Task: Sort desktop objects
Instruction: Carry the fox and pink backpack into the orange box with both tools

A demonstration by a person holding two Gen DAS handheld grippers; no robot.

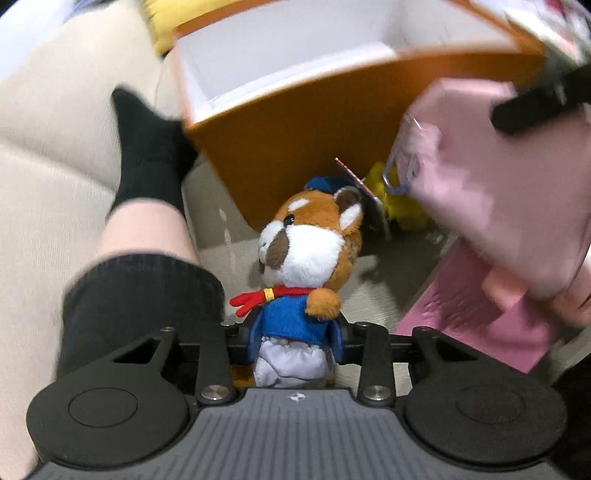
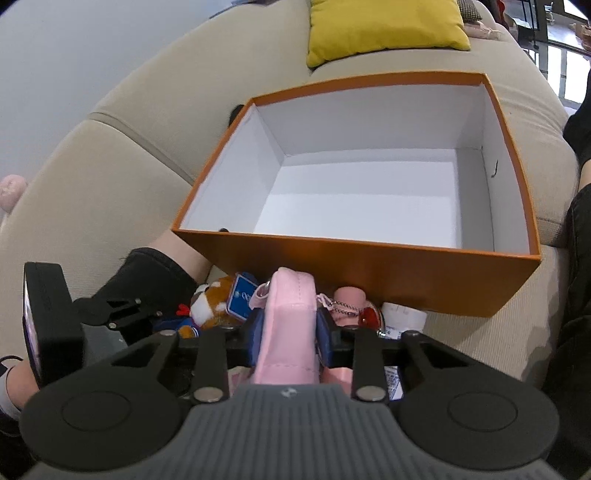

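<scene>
My left gripper [image 1: 293,334] is shut on a plush fox toy [image 1: 306,254] in a blue coat with a red scarf, holding it by the body in front of the orange box [image 1: 295,147]. My right gripper [image 2: 290,330] is shut on a pink pouch [image 2: 290,325], held upright just before the box's near wall [image 2: 369,266]. The box is open, white inside and empty [image 2: 362,206]. The pouch shows blurred at the right of the left wrist view [image 1: 498,192]. The fox and the left gripper show at the lower left of the right wrist view [image 2: 210,301].
The box sits on a beige sofa [image 2: 110,177] with a yellow cushion [image 2: 384,29] behind it. A person's leg in a black sock [image 1: 147,155] lies left of the box. Pink items [image 2: 349,301], a red trinket [image 2: 371,317] and a white container [image 2: 402,315] lie by the box's front.
</scene>
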